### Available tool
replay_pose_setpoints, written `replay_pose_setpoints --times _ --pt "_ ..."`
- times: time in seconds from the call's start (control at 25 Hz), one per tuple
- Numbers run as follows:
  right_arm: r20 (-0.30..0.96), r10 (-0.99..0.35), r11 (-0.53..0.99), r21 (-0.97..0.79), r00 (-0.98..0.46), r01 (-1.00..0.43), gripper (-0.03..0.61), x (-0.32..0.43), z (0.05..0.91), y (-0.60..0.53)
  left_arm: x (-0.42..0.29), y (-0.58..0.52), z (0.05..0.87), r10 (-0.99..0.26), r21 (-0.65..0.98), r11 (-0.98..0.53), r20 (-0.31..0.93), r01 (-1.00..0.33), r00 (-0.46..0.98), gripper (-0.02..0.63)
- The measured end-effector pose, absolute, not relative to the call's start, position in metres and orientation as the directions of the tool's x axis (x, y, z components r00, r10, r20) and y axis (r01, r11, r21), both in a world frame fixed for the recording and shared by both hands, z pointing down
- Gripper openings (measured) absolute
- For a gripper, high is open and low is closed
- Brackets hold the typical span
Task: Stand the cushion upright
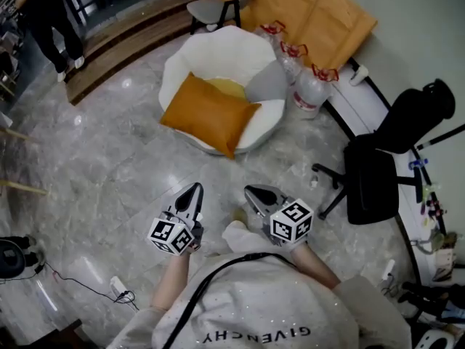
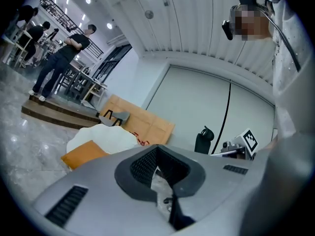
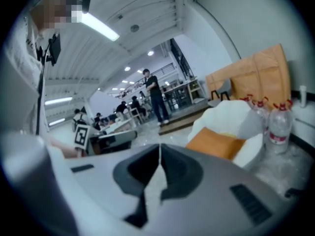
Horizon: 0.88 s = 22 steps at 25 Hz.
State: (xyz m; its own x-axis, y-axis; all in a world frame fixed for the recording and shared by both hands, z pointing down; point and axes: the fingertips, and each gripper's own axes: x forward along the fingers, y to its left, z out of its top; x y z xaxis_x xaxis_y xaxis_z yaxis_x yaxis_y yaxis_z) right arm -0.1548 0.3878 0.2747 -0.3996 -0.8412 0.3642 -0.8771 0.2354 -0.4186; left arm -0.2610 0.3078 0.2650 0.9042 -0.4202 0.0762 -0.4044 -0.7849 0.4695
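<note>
**While left gripper [image 1: 195,189] and right gripper [image 1: 252,192] are closed, cushion [image 1: 209,115] lies on white chair [image 1: 218,49]**

Cushion: orange, lying tilted across the chair's front rim, one corner overhanging the grey marble floor [image 1: 109,173]. Both grippers: jaws together, nothing between them, side by side over the floor, well apart from the cushion. Nearby: three water bottles [image 1: 309,86] just right of the chair; black office chair [image 1: 378,173] further right.

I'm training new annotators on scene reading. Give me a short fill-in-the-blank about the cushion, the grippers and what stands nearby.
1. The orange cushion rests on a ____ armchair.
2. The left gripper and right gripper hold nothing; the jaws of both are ____.
3. Beside the armchair stand ____ water bottles.

Missing words: white; shut; three.
</note>
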Motion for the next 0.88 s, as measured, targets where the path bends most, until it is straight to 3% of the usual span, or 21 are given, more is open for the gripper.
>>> replay_pose_setpoints --times 0.88 --pt "0.398 -0.817 0.202 -0.480 -0.418 -0.853 0.018 -0.046 0.323 0.324 -0.195 0.241 0.290 -0.505 0.441 -0.727 0.176 -0.526 0.845 0.025"
